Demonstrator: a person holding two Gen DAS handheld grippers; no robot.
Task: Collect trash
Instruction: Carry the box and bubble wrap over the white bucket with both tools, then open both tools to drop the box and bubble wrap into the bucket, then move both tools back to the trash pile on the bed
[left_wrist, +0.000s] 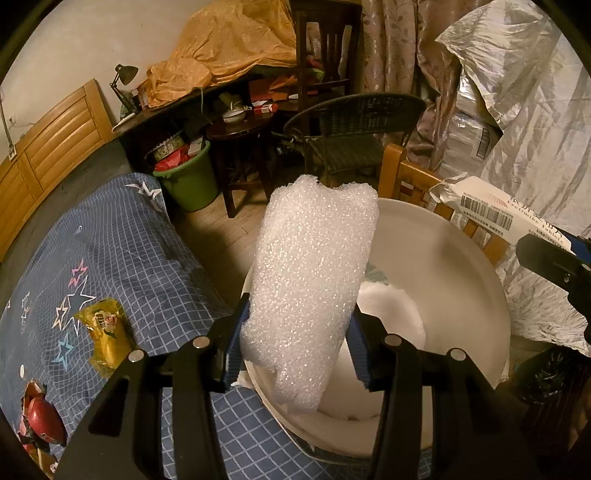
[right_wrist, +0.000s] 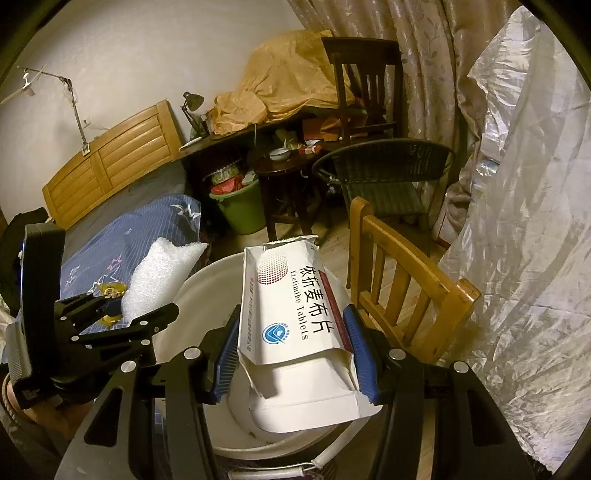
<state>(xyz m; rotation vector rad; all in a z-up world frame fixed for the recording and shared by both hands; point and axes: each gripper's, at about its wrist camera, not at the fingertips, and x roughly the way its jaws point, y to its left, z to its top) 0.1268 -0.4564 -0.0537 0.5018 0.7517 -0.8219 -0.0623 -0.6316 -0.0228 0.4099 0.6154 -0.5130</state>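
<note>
Left gripper (left_wrist: 295, 347), left wrist view: jaws partly closed and clamped on a roll of bubble wrap (left_wrist: 310, 288), held over the white bucket (left_wrist: 476, 266) at 3 o'clock of the bed (left_wrist: 122, 236); white scraps sit in the bucket already, but a yellow wrapper (left_wrist: 105, 332) and a red wrapper (left_wrist: 44, 421) lie on the bed at 9 o'clock, so I'd call collection partway. Right gripper (right_wrist: 291, 350), right wrist view: jaws about half open, pinching a torn tablet box (right_wrist: 295, 314) above the same bucket (right_wrist: 207, 280), not dropped yet.
</note>
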